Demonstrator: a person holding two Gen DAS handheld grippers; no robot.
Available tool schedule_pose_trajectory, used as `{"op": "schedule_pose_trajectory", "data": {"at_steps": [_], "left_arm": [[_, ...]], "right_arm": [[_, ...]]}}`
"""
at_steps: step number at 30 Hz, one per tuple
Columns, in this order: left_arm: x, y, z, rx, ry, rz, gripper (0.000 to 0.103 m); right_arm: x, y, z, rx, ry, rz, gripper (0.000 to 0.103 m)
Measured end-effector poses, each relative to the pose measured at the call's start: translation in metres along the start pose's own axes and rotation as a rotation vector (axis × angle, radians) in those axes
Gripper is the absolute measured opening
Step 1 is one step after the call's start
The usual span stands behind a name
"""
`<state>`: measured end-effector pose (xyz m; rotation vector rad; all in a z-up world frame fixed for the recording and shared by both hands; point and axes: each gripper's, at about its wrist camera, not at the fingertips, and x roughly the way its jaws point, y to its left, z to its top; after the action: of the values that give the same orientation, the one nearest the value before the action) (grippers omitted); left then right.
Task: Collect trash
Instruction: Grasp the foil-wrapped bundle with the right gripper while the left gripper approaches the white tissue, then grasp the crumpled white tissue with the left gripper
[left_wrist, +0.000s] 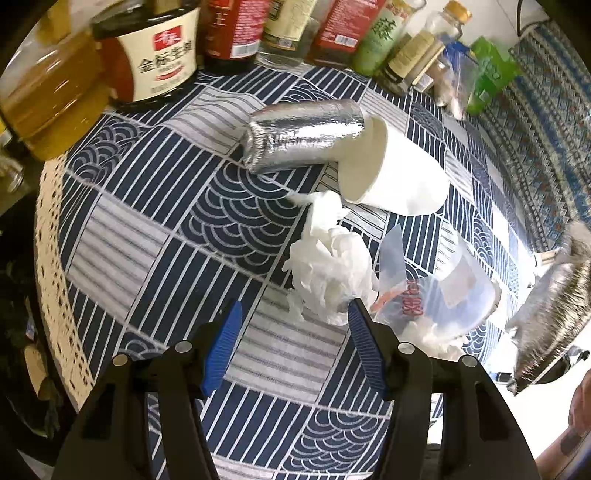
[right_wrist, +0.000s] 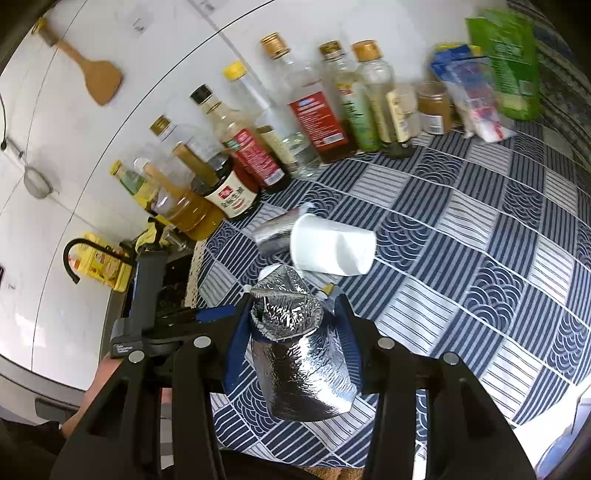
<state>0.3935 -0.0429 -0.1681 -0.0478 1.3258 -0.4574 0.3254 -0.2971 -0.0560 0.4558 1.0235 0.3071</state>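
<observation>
My left gripper (left_wrist: 293, 314) is open just short of a crumpled white tissue (left_wrist: 328, 273) on the blue patterned tablecloth (left_wrist: 147, 258). Beyond it a white paper cup (left_wrist: 399, 173) lies on its side against a silver foil pouch (left_wrist: 303, 134). A clear plastic bag with red print (left_wrist: 436, 291) lies to the tissue's right. My right gripper (right_wrist: 291, 310) is shut on a crumpled silver foil bag (right_wrist: 299, 350), held above the cloth; it also shows at the right edge of the left wrist view (left_wrist: 554, 317). The cup (right_wrist: 332, 251) and foil pouch (right_wrist: 275, 232) lie beyond it.
A row of sauce and oil bottles (right_wrist: 295, 122) stands along the back wall, with snack packets (right_wrist: 506, 62) at the back right. The left gripper's body (right_wrist: 147, 295) sits at the table's left edge, near a sink tap (right_wrist: 74, 254). A wooden spatula (right_wrist: 92, 70) hangs on the wall.
</observation>
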Motion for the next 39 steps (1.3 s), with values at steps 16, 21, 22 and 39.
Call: {"op": "schedule_pose_trajectory", "data": {"at_steps": [16,21,22,39], "left_arm": [[0.013,-0.003,0.033,-0.117,0.012,-0.119,0.058],[0.022,-0.011,0.04,-0.139,0.031,-0.136,0.058],[0.024,-0.011,0.041,-0.142,0.034,-0.135,0.058],[0.027,-0.008,0.042,-0.175,0.03,-0.148,0.03]], "right_arm": [[-0.008,-0.041,0.002,0.028,-0.012,-0.004,0.045],[-0.009,-0.049,0.006,0.023,-0.015,0.005,0.045],[-0.009,-0.05,0.007,0.021,-0.014,0.005,0.045],[0.004,-0.055,0.022,-0.031,0.022,0.026,0.045]]}}
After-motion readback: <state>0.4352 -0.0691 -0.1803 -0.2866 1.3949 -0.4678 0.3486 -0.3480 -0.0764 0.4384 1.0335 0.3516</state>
